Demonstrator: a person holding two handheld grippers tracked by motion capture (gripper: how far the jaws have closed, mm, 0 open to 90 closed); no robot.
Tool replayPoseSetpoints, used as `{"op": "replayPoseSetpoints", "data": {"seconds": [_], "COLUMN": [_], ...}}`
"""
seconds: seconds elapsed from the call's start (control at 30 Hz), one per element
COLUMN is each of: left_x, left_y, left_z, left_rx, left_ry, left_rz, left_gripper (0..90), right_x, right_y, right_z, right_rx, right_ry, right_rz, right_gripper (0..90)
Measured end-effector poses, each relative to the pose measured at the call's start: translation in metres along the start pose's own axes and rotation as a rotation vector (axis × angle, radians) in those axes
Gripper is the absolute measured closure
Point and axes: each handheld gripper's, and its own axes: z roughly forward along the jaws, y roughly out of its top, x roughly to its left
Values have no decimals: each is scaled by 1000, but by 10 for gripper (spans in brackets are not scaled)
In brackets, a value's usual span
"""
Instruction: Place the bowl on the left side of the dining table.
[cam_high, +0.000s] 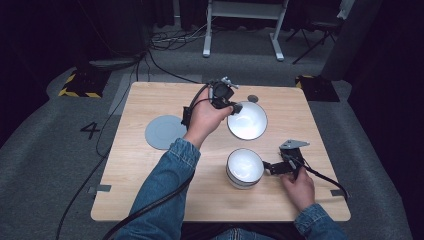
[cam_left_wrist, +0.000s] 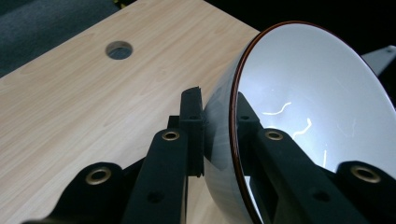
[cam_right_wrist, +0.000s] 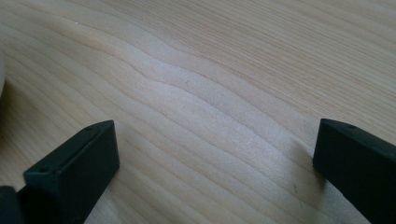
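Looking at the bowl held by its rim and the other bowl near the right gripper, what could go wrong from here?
1. The left gripper pinches the far bowl only at its thin rim, one jaw inside and one outside; the smooth bowl could slip or swing.
2. If it drops, it may strike the near bowl beside it.
3. The open right gripper sits close to the near bowl and might nudge it.

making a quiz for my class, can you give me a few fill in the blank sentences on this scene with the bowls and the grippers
1. The left gripper has its fingers shut on the ____ of the far bowl.
2. The right gripper has its fingers ____, with bare wooden table between them.
3. The flat grey disc lies on the table to the ____ of the far bowl in the high view.
4. The near bowl stands on the table beside the ____ gripper.

Missing words: rim; open; left; right
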Motion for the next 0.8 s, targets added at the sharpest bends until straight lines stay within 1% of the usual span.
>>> {"op": "replayPoseSetpoints", "data": {"seconds": [0.03, 0.1, 0.13, 0.17, 0.2, 0.23, 0.27, 0.3, 0.33, 0.37, 0.4, 0.43, 0.47, 0.53, 0.57, 0.67, 0.8], "left_x": [0, 16, 16, 22, 34, 34, 42, 45, 53, 53, 61, 61, 67, 74, 80, 89, 102], "left_y": [0, 2, 2, 2, 2, 2, 0, -1, -3, -3, -5, -5, -7, -9, -11, -14, -20], "left_z": [0, -5, -5, -7, -13, -13, -17, -19, -25, -25, -30, -30, -33, -37, -41, -46, -56], "left_rx": [0, 6, 6, -6, -11, -11, -31, -43, -55, -55, -63, -63, -75, -91, -92, -110, -103], "left_ry": [0, 39, 39, 58, 81, 81, 101, 107, 126, 126, 133, 133, 143, 161, 174, 197, 238], "left_rz": [0, -25, -25, -40, -59, -59, -86, -99, -111, -111, -130, -130, -160, -184, -195, -229, -240], "left_gripper": [796, 796, 795, 795, 794, 794, 794, 790, 790, 790, 790, 790, 790, 790, 790, 790, 790], "right_x": [0, 1, 1, 0, 1, 1, 1, 1, 1, 1, 1, 1, 0, 1, 1, 0, 0], "right_y": [0, 1, 1, 1, 1, 1, 1, 1, 1, 1, 1, 1, 1, 1, 1, 1, 1], "right_z": [0, 0, 0, 0, 0, 0, 1, 1, 1, 1, 1, 1, 1, 1, 1, 0, 0], "right_rx": [0, 5, 5, 6, 4, 4, 2, 3, 3, 3, 3, 3, 4, 3, 4, 5, 5], "right_ry": [1, 4, 4, 1, 5, 5, 2, 2, 2, 2, 2, 2, -1, 2, 0, 1, 1], "right_rz": [0, 13, 8, 3, 8, 8, 6, 8, 9, 9, 8, 8, 5, 9, 6, 3, 3], "right_gripper": [6, 6, 6, 6, 6, 6, 5, 5, 6, 6, 6, 6, 6, 6, 6, 6, 6]}}
